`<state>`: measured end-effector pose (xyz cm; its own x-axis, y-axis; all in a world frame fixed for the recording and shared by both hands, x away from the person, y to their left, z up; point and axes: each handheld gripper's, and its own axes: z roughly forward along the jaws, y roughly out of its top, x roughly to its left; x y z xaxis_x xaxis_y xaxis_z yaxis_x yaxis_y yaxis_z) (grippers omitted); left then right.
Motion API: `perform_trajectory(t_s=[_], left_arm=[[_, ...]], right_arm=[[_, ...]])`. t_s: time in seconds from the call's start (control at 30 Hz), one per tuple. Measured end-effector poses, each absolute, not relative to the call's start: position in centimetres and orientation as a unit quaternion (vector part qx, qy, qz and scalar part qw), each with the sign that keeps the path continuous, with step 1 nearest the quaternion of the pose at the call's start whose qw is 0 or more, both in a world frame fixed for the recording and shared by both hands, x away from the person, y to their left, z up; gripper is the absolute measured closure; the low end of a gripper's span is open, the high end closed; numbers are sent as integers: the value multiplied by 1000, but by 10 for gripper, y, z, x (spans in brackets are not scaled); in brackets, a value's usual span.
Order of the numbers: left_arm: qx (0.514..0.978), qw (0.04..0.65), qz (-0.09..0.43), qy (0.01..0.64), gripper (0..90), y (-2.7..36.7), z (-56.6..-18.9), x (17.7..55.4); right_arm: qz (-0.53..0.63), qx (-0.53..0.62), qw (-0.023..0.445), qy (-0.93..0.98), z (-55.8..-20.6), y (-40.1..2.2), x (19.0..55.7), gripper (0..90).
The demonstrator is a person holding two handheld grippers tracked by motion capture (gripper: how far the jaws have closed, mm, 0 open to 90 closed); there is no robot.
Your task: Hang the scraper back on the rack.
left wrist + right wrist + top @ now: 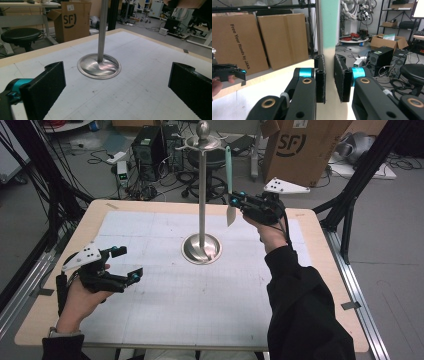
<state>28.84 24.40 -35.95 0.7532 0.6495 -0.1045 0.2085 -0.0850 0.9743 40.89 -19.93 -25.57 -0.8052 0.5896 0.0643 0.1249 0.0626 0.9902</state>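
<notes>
A steel stand (201,195) with a round base (201,249) and a disc top rises from the middle of the white mat. To its right a utensil (229,170) with a mint-green handle and a cream blade hangs upright. Its top end is close to the disc's rim; I cannot tell whether they touch. My right gripper (239,200) is shut on its lower part. In the right gripper view the utensil (329,25) runs up between the pads of the right gripper (329,75). My left gripper (127,262) rests open near the table's left, facing the base (99,66), nothing between the left gripper's (115,82) jaws.
The wooden table (320,285) carries a white gridded mat (200,305). Behind it stand a cardboard box (300,145), a black stool (210,170), a computer tower (147,145) and loose cables. Black frame struts (360,175) flank the table on both sides.
</notes>
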Motion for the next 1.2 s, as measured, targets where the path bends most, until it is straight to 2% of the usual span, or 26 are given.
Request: perform_trajectory(t_s=[0.5, 0.83, 1.07, 1.2], left_arm=[[711, 608, 182, 302, 17, 246, -360, 288], [710, 611, 179, 300, 17, 243, -358, 294], [712, 611, 176, 298, 17, 238, -359, 298], [714, 612, 174, 294, 17, 235, -359, 300]], right_arm=[[624, 250, 187, 716, -258, -191, 410, 778], [612, 256, 190, 723, -270, -195, 402, 488], [600, 253, 183, 736, -285, -205, 393, 341], [586, 248, 169, 753, -294, -211, 384, 288]])
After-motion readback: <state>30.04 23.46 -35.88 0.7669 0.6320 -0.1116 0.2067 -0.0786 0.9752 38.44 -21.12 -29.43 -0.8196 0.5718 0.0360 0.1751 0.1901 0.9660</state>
